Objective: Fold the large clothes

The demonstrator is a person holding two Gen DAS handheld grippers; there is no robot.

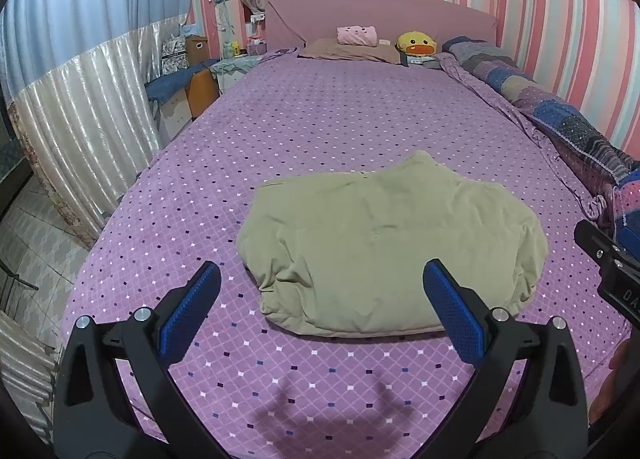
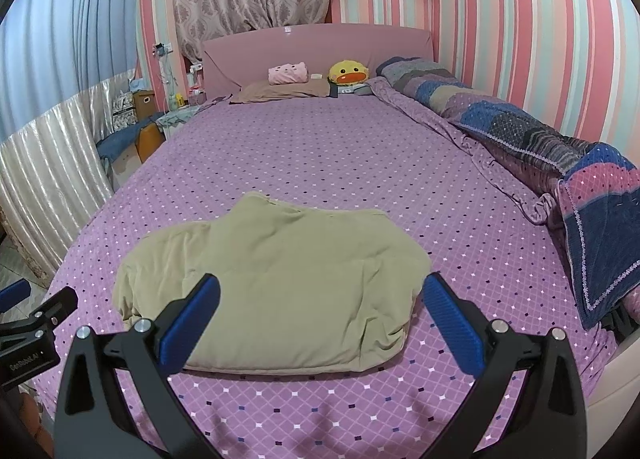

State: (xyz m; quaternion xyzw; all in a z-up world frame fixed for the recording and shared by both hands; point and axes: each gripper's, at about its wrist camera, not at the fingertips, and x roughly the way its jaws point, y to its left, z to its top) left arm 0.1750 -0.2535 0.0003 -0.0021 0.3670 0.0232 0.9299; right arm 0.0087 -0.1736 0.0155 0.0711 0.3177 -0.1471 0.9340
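Both of your grippers hang over the near edge of the bed, each spread wide with nothing between its blue pads. Your left gripper sits toward the near left of the khaki garment, and your right gripper straddles the garment's near right part. That garment lies folded into a thick, puffy bundle on the purple dotted bedspread, close to the bed's near edge and roughly midway across it. Along the bed's right edge you have a rolled patchwork quilt. At the head end, a brown pillow carries a small pink cushion, with a yellow duck plush just beside it.
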